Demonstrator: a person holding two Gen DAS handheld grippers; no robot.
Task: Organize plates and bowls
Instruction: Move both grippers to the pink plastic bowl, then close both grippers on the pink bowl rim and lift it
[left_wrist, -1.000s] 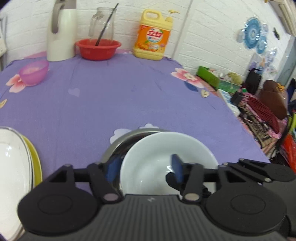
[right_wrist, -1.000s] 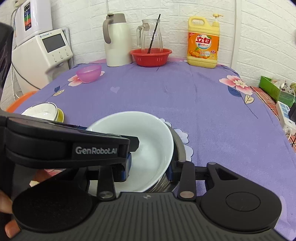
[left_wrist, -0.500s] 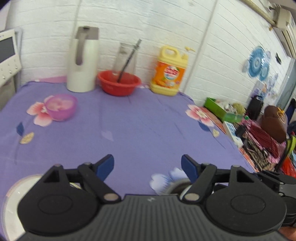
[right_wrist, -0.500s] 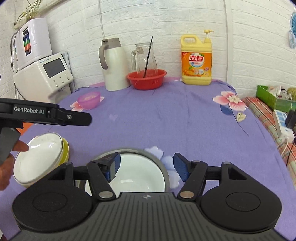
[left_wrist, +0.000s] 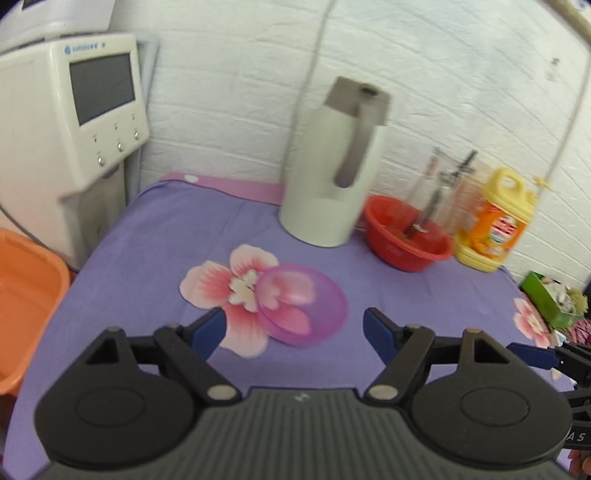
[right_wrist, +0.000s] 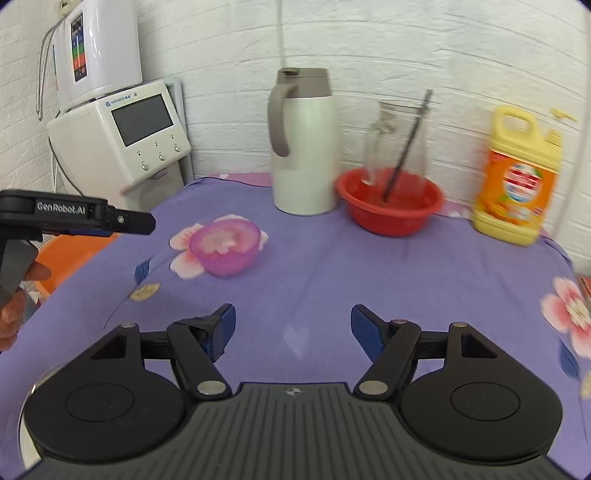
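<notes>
A small translucent pink bowl (left_wrist: 303, 306) sits on the purple flowered tablecloth (left_wrist: 166, 236), just beyond my left gripper (left_wrist: 293, 328), which is open and empty. The bowl also shows in the right wrist view (right_wrist: 224, 246), far ahead and to the left of my right gripper (right_wrist: 292, 328), which is open and empty. The left gripper's side shows at the left of the right wrist view (right_wrist: 110, 221). A thin metal rim (right_wrist: 27, 406) shows at the bottom left under the right gripper. The white bowl and the plates are out of view.
A white thermos jug (right_wrist: 301, 144), a red basin (right_wrist: 389, 201) holding a glass pitcher (right_wrist: 397, 142), and a yellow detergent bottle (right_wrist: 517, 177) stand along the back wall. A white water dispenser (right_wrist: 122, 136) and an orange tub (left_wrist: 26, 295) are off the table's left edge.
Both grippers have let go of the white bowl and opened. Both have lifted and swung toward the pink bowl at the back left; the white bowl and plate stack dropped out of view.
</notes>
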